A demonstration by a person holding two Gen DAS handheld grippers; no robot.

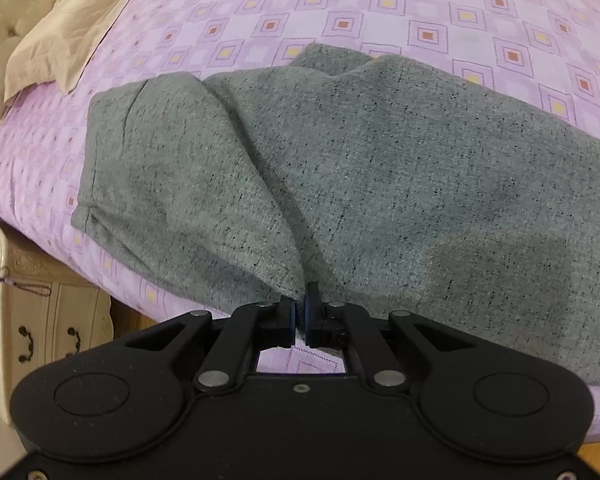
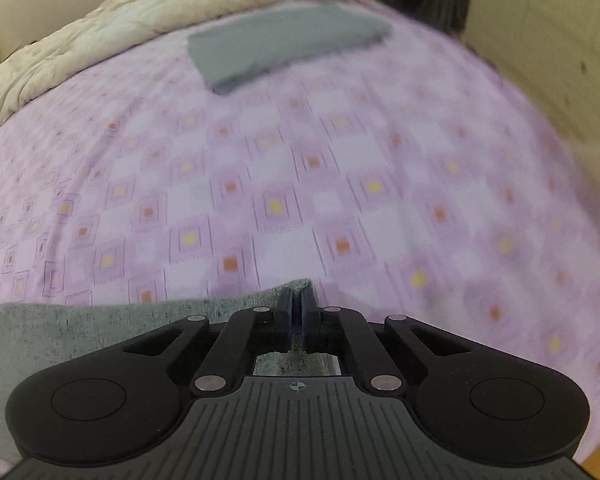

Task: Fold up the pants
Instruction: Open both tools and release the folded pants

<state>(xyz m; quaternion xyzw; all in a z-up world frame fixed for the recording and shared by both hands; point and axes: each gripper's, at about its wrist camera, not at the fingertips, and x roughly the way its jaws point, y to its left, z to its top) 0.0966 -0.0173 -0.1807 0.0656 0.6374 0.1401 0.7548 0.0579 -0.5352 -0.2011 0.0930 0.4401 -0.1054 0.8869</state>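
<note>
Grey speckled pants (image 1: 360, 184) lie spread across a pink checked bed sheet (image 1: 420, 12), their legs reaching toward the upper left. My left gripper (image 1: 301, 304) is shut on a pinched fold of the pants at their near edge. In the right wrist view, a corner of the same grey pants (image 2: 80, 332) lies at the lower left, and my right gripper (image 2: 298, 300) is shut on the tip of that cloth. Its jaws stand pressed together with grey fabric between them.
A folded grey garment (image 2: 284, 48) rests farther up the bed beside a cream quilt (image 2: 120, 28). A beige pillowcase (image 1: 72, 28) and tufted headboard (image 1: 4, 4) sit at the upper left. A cream nightstand (image 1: 52, 328) stands beside the bed.
</note>
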